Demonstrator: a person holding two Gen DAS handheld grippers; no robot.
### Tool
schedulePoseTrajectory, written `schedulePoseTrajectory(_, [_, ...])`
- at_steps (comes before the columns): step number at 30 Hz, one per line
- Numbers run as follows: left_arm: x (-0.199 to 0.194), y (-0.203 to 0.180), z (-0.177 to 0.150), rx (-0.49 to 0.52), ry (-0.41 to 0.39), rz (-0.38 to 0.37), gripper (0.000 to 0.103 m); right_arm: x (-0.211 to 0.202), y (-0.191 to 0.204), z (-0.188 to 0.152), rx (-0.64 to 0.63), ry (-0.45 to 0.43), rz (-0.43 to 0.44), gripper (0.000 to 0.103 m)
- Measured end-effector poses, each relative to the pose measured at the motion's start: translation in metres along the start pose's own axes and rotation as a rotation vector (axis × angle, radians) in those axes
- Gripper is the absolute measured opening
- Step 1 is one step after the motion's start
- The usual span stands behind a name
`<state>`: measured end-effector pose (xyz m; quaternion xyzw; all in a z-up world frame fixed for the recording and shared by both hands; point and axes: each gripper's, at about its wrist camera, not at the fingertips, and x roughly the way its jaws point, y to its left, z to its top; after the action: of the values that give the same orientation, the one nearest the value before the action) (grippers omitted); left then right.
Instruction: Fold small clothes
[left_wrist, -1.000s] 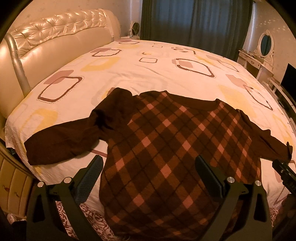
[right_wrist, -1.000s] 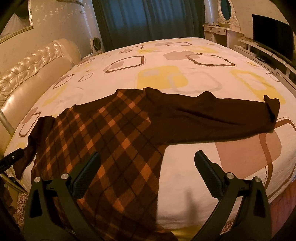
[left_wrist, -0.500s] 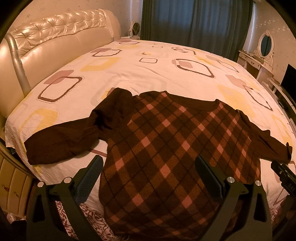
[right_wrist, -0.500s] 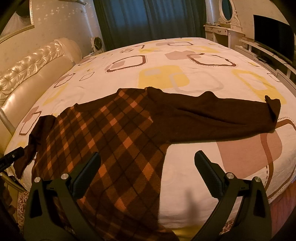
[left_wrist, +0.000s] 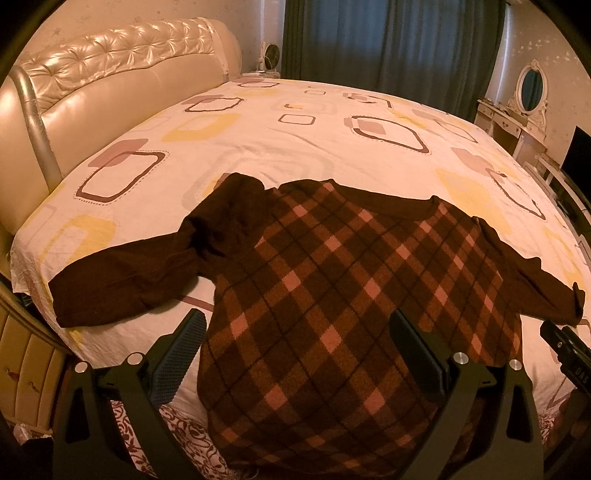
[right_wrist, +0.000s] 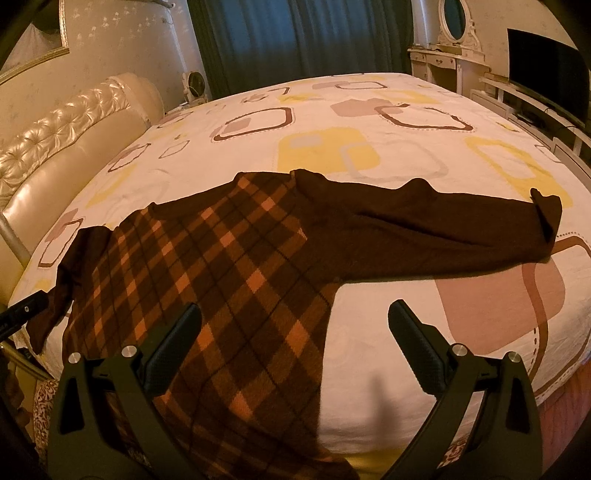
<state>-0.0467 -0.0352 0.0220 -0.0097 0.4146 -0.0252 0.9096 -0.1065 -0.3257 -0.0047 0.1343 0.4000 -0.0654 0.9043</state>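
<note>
In the left wrist view the left gripper (left_wrist: 295, 347) sits at 6 o'clock with its fingers (left_wrist: 181, 350) spread wide and released, holding nothing; the right-hand finger overlaps the lower part of the sweater (left_wrist: 332, 295), while the left-hand one is over the bare sheet just beside the sweater's edge. In the right wrist view the right gripper (right_wrist: 295, 343) is also at 6 o'clock, its fingers (right_wrist: 415, 350) likewise apart and empty, one over the plaid body, the other over the sheet. The sweater, brown with a pink-orange diamond plaid front and plain dark sleeves, lies flat on the bed (left_wrist: 258, 147), its hem draped over the near edge. One sleeve (left_wrist: 122, 280) reaches toward 9 o'clock in the left view, bunched at the shoulder; the other sleeve (right_wrist: 443, 229) stretches toward 3 o'clock in the right view, its cuff turned up. Beyond, the sheet shows rounded squares. A tufted headboard (left_wrist: 110, 81) stands at 10 o'clock, dark curtains (left_wrist: 388, 48) at 12 o'clock, and a dressing table with an oval mirror (left_wrist: 532, 90) at 2 o'clock.
</note>
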Motion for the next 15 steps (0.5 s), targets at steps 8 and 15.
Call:
schedulePoseTrajectory(8, [-0.0002, -0.0003, -0.0001, 0.0, 0.0, 0.001, 0.099, 0.0001, -0.0003, -0.0005, 0.0, 0.0, 0.001, 0.101])
schedulePoseTrajectory(15, [0.0, 0.0001, -0.0009, 0.001, 0.0, 0.001, 0.099, 0.0012, 0.0015, -0.003, -0.004, 0.001, 0.0, 0.101])
